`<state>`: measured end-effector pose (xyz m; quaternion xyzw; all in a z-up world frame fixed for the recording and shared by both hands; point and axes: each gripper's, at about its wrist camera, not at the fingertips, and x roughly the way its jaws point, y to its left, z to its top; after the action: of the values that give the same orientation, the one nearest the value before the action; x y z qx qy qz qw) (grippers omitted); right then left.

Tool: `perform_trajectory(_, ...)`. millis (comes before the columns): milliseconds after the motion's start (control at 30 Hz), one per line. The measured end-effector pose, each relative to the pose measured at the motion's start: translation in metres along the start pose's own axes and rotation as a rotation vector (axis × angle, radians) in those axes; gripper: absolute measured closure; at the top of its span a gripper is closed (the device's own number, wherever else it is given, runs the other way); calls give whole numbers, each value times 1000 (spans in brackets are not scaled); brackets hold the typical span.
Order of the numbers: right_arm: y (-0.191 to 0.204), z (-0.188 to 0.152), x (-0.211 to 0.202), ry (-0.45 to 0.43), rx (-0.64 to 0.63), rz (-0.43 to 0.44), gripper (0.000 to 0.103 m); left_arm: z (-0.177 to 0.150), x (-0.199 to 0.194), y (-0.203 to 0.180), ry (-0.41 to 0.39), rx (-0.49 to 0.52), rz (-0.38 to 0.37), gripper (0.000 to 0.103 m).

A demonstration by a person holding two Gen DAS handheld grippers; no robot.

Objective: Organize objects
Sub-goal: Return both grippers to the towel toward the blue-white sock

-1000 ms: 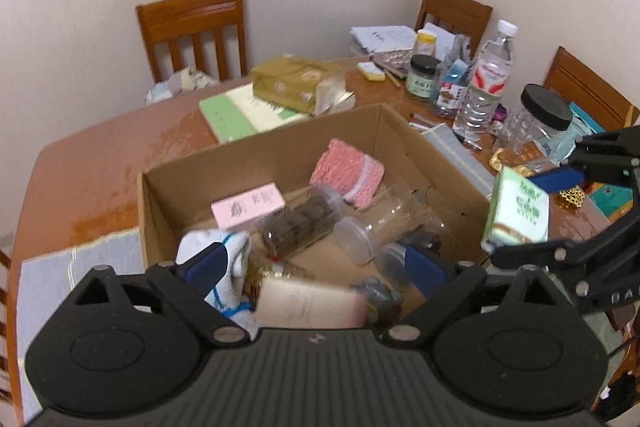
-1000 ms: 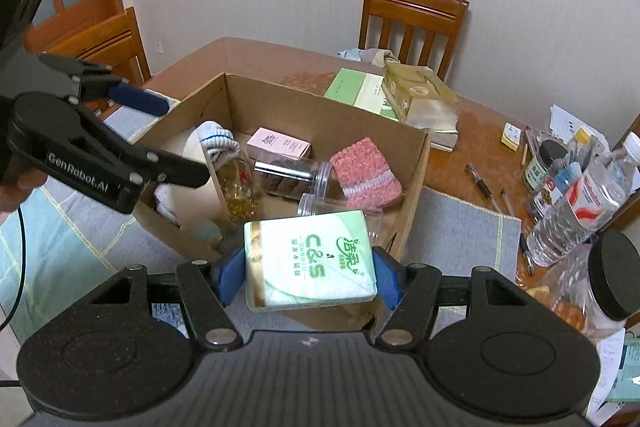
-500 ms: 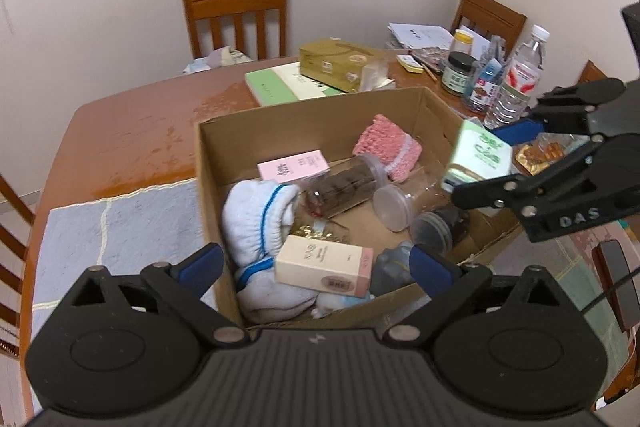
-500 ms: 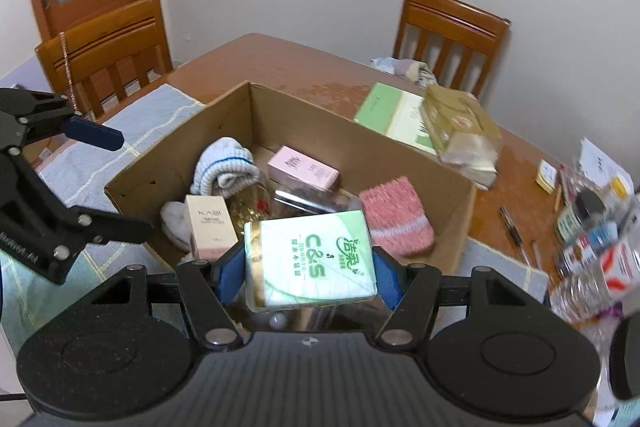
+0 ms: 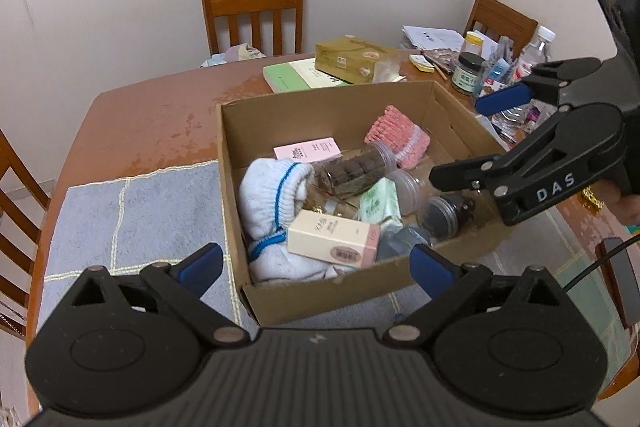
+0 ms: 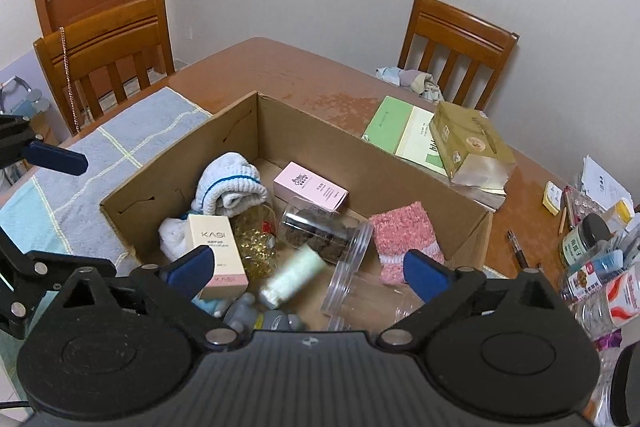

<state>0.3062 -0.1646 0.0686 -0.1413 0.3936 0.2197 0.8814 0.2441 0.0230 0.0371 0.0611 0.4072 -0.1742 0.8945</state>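
Note:
An open cardboard box [image 5: 320, 99] [image 6: 344, 143] stands on the wooden table. The green and white tissue pack [image 5: 380, 203] lies inside it among the jars; in the right wrist view it is blurred [image 6: 292, 275]. The box also holds a white sock [image 5: 276, 187], a pink carton [image 6: 310, 185], a cream carton [image 5: 334, 237], a pink knit sock [image 6: 404, 239] and clear jars [image 5: 352, 169]. My left gripper [image 5: 312, 267] is open and empty before the box's near edge. My right gripper [image 6: 308, 269] is open and empty above the box's right side.
A blue-grey placemat [image 5: 132, 211] lies left of the box. Behind the box lie a green book [image 5: 292, 75] and a gold tissue box [image 5: 352, 57]. Bottles and jars [image 6: 600, 259] crowd the table's right side. Wooden chairs [image 6: 456, 47] stand around.
My right gripper has opened and let go of the tissue pack, which has dropped into the box. My left gripper has drawn back from the box.

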Motion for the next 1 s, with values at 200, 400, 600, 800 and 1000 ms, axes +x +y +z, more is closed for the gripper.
perform_trajectory(200, 5, -21, -19, -11, 64, -16, 0, -18, -6, -10, 17, -33, 24, 4)
perform_trajectory(400, 15, -52, -31, 12, 106, -21, 0, -40, -10, -14, 31, -71, 56, 3)
perform_trajectory(600, 32, -90, -15, 81, 144, -24, 0, -61, -7, -15, 53, -104, 111, 3)
perform_trajectory(800, 45, -111, 6, 113, 180, 23, 0, -81, -6, -3, 68, -194, 121, 3)
perform_trajectory(1000, 58, -116, 36, 134, 210, 67, 0, -96, -2, 13, 90, -273, 121, 3)
